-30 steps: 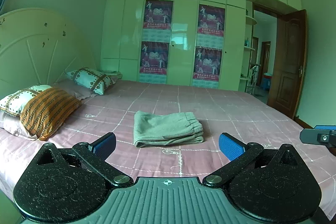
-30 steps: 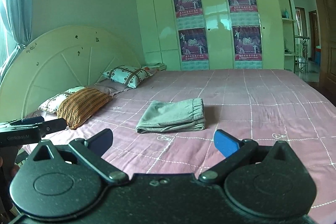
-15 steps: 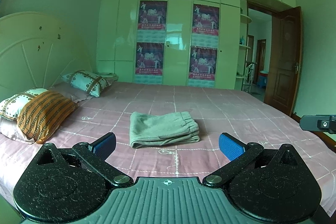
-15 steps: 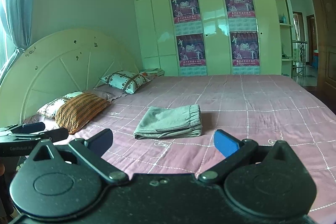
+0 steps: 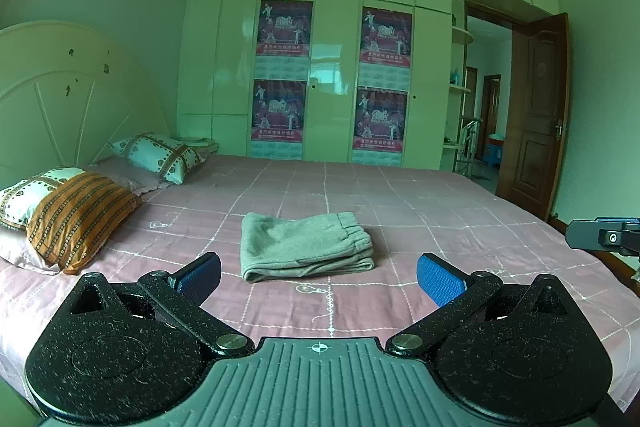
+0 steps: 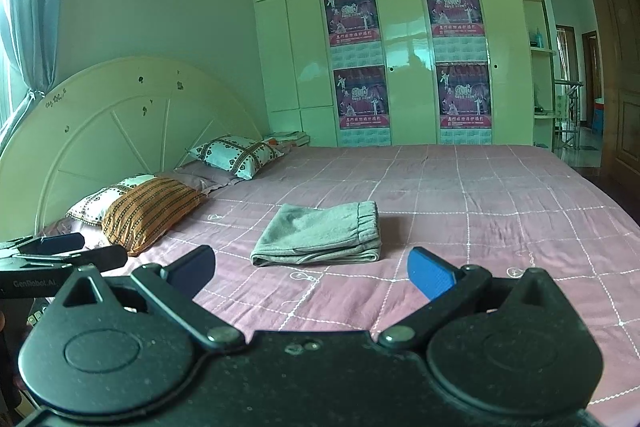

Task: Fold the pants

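Left of the folded grey drawstring pants (image 5: 306, 245) lies an orange striped pillow (image 5: 80, 215). The pants rest mid-bed on the pink checked bedspread (image 5: 460, 223). Near them the left gripper (image 5: 319, 277) and right gripper (image 6: 311, 269) hover released, touching nothing. Folding looks finished; next, probably just withdrawing.

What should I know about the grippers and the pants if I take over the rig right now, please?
Left gripper: open, empty, held above the near bed edge.
Right gripper: open, empty, likewise clear of the cloth.
The grey elastic-waist pants lie folded in a compact rectangle on the pink checked bedspread, waistband to the right.
Done: folding appears finished.
Left: seemingly nothing, beyond tidying edges.
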Available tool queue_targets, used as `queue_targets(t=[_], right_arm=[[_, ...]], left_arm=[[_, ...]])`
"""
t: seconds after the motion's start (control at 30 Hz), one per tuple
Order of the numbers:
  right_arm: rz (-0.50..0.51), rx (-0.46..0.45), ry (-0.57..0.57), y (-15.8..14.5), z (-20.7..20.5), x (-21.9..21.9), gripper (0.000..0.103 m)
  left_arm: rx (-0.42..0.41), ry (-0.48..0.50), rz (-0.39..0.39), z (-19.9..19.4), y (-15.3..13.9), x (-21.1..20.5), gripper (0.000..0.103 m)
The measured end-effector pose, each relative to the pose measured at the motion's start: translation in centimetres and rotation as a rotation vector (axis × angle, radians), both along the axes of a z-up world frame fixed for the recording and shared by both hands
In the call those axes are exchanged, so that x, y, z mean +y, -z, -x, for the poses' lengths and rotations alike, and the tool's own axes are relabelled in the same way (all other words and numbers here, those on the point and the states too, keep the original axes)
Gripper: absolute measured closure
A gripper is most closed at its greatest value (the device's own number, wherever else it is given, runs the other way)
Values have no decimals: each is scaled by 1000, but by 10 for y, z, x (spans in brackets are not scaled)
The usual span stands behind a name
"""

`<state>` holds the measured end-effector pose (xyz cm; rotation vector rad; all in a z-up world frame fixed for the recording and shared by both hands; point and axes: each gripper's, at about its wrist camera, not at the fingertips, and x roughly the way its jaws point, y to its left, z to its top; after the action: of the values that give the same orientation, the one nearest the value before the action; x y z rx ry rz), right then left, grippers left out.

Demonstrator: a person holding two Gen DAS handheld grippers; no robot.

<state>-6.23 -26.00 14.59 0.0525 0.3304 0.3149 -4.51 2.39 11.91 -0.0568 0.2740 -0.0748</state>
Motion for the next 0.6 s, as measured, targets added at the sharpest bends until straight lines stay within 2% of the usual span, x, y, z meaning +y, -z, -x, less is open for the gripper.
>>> queue_targets(t=[0.6], right_arm=[[3, 0, -2, -1, -1, 0, 6]], left_arm=[[4, 10, 4, 1, -1, 1, 0]])
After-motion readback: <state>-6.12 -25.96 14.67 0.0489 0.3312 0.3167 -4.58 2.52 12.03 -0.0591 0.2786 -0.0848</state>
